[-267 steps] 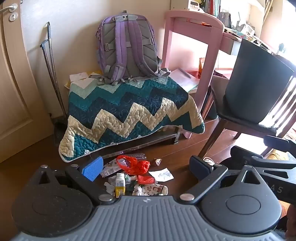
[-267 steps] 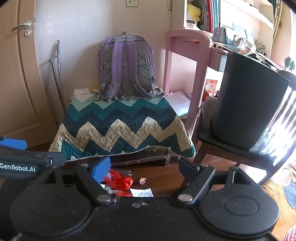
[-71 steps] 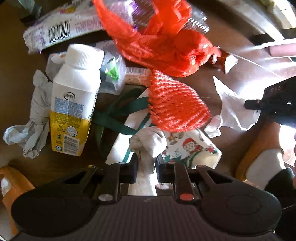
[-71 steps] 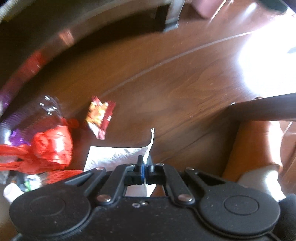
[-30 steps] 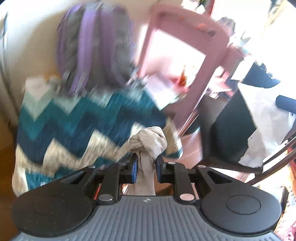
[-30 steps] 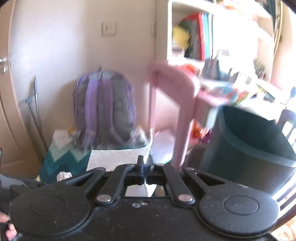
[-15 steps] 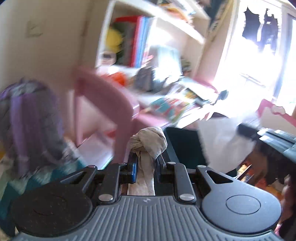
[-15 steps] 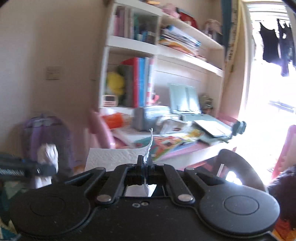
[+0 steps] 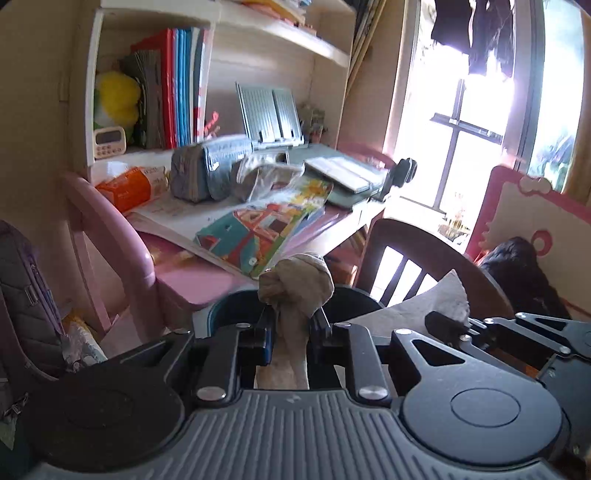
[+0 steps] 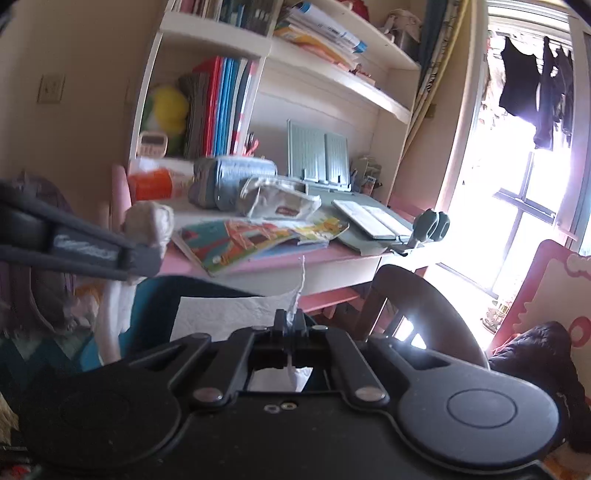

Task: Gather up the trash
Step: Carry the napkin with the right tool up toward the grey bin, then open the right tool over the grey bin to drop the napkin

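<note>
- Left wrist view. Left gripper (image 9: 291, 328): jaws clamped on a knotted rag (image 9: 295, 284), knot standing above the pads, tail running back between the fingers; gripped below the knot, probably so it cannot slip out in carrying.
- Bin (image 9: 354, 301): dark, open rim showing just behind the rag, on a chair (image 9: 417, 243); the likely drop point.
- Right gripper (image 9: 458, 325): at right, beside the left, with a tissue (image 9: 443, 295) sticking up from its tip.
- Room: pink desk (image 9: 192, 273) littered with books; shelf (image 9: 280, 33) above; bright window (image 9: 476, 122) at right.
- Right wrist view. Right gripper (image 10: 290, 321): jaws together, pinching the tissue (image 10: 229, 317) by one edge, sheet spread out to the left.
- Left gripper (image 10: 147, 254): reaches in from the left, rag (image 10: 151, 221) at its tip, above the bin (image 10: 155, 299).
- Desk (image 10: 332, 254) and chair (image 10: 413, 291) lie beyond.
</note>
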`<state>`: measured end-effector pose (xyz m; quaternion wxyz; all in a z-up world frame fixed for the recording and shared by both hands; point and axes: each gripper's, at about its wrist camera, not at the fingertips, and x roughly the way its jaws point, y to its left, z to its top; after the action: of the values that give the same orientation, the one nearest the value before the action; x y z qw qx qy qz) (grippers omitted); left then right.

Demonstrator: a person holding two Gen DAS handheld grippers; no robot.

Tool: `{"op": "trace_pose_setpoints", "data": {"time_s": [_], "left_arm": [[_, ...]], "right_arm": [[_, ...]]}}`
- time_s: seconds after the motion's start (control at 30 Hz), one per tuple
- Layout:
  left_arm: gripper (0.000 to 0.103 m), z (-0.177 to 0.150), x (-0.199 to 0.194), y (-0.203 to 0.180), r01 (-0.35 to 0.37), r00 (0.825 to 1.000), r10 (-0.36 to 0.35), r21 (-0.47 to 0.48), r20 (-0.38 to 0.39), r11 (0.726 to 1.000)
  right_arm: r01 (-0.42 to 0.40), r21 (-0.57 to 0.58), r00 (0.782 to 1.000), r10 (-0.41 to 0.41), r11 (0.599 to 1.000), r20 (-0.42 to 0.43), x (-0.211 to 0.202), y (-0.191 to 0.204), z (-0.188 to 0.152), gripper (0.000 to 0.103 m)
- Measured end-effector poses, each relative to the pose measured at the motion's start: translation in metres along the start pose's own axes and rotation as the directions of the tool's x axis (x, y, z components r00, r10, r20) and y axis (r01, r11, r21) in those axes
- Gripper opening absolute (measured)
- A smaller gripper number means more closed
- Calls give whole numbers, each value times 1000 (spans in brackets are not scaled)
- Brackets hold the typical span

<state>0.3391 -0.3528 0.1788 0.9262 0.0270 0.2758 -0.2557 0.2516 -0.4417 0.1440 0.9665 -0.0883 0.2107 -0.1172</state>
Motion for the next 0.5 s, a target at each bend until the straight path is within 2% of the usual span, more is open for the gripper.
{"op": "trace_pose_setpoints", "data": {"time_s": [0.2, 0.4, 0.5], "left_arm": [[19, -13, 53, -6, -32, 993, 38, 53, -113, 998], [19, -29, 89, -9, -38, 968, 63, 107, -244, 994], [20, -33, 97, -10, -39, 957, 73, 124, -281, 992]], "right_arm": [[-54, -52, 995, 49, 997, -89, 31, 8, -16, 1], [-79, -81, 985, 66, 994, -160, 43, 14, -23, 5], [-93, -81, 981, 78, 992, -179, 44, 12, -22, 16]]}}
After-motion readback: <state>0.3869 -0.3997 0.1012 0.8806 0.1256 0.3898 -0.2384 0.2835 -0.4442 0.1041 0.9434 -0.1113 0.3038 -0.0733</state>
